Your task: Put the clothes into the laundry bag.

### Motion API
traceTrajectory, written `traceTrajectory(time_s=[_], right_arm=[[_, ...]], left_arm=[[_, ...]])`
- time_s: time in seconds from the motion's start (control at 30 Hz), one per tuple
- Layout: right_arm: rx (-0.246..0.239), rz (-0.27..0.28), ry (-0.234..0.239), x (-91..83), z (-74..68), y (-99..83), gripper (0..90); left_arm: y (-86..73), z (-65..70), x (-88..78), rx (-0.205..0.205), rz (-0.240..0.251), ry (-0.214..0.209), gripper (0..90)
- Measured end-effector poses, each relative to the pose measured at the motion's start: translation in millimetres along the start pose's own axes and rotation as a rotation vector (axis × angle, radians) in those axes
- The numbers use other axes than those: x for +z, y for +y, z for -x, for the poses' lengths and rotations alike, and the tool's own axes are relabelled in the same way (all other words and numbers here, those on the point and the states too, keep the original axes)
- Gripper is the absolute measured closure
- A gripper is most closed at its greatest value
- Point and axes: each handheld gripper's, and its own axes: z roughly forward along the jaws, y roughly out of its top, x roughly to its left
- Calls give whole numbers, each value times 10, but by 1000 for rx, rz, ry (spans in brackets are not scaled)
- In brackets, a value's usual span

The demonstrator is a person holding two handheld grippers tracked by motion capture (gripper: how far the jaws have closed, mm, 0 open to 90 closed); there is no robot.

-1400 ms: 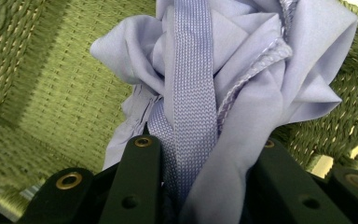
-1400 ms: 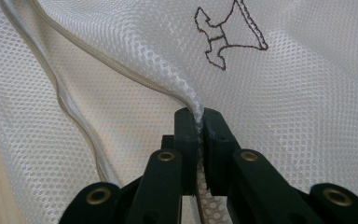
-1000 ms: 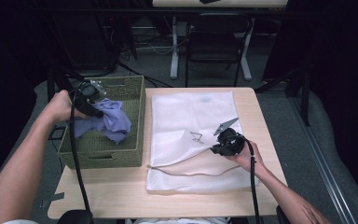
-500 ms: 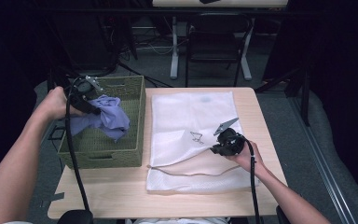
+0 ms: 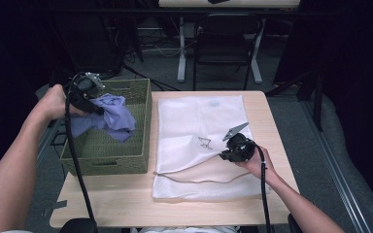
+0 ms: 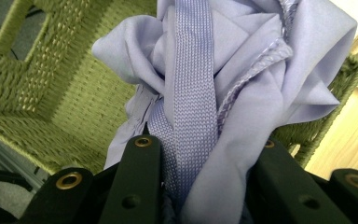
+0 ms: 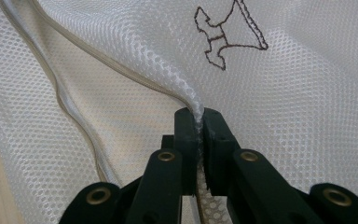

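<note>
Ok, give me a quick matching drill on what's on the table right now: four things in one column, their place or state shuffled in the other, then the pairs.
Things:
1. lavender garment
2. white mesh bag
3. green woven basket
4. right gripper

Place or state:
A. stands at the table's left edge
B. pinches the edge of the mesh
C. hangs bunched from the left gripper above the basket
D. lies spread flat on the tabletop, a small dark outline figure on it

Pairs: 1-C, 2-D, 3-A, 4-B
</note>
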Motion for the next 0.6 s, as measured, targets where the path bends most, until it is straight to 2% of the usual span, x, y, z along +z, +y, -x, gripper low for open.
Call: traceTrajectory(time_s=[0.37, 0.43, 0.6], right_arm=[[-4, 2, 1, 2, 5, -1, 859], [0, 2, 1, 0, 2, -1, 859], [1, 1, 1, 2, 4, -1, 859]], left_arm=[[119, 36, -191, 16, 48, 1, 744], [155, 54, -225, 5, 67, -5, 744], [281, 117, -271, 13, 85, -11, 743]])
